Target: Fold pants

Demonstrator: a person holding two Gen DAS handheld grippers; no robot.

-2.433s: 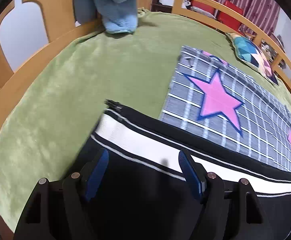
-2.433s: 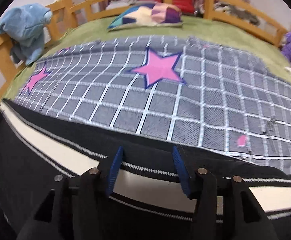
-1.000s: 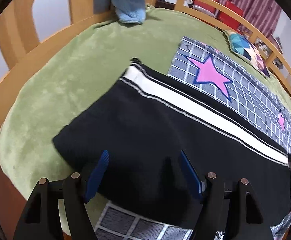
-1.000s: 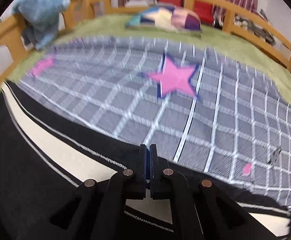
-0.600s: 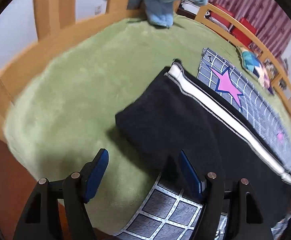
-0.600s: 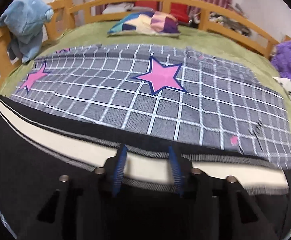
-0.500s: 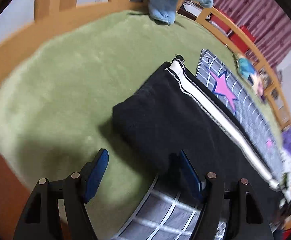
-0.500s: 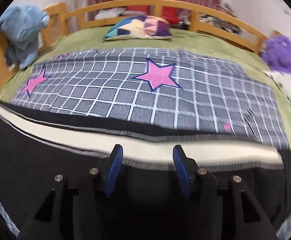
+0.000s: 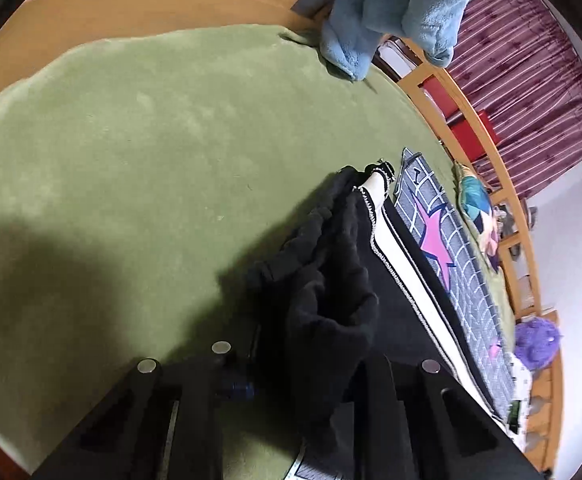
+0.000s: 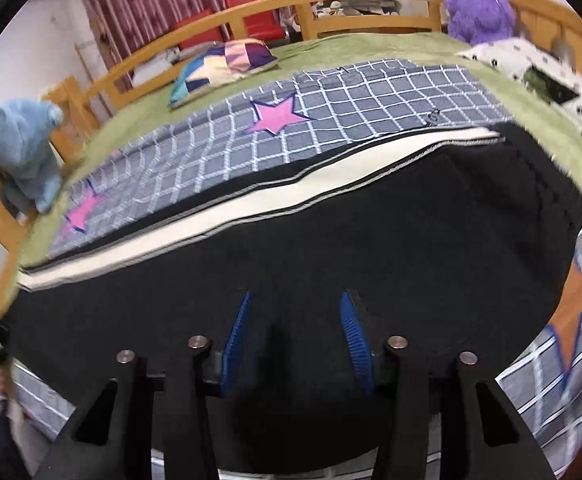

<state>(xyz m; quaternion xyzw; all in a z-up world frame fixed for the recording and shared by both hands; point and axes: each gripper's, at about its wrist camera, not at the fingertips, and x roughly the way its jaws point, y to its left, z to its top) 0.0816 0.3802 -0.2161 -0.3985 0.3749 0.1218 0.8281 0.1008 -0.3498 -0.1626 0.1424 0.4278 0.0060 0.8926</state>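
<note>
Black pants (image 10: pixel 331 220) with a white side stripe (image 10: pixel 251 204) lie flat across the bed. In the left wrist view one end of the pants (image 9: pixel 331 280) is bunched into a raised fold. My left gripper (image 9: pixel 303 376) is closing, and that fold is pinched between its fingers. My right gripper (image 10: pixel 295 320) hovers low over the wide black part of the pants. Its blue pads (image 10: pixel 237 332) stand apart and are narrowing slightly, with only flat cloth beneath them and nothing gripped.
A green blanket (image 9: pixel 131 140) covers the bed inside a wooden rail (image 9: pixel 111 8). A grey grid cloth with pink stars (image 10: pixel 331 112) lies beyond the pants. There are also a blue plush toy (image 10: pixel 19 148), a patchwork pillow (image 10: pixel 223 64) and a purple plush (image 10: pixel 479 4).
My left gripper went from open over the flat pants to closed on the end, which now bunches up. My right gripper opened from shut and slid right along the pants.
</note>
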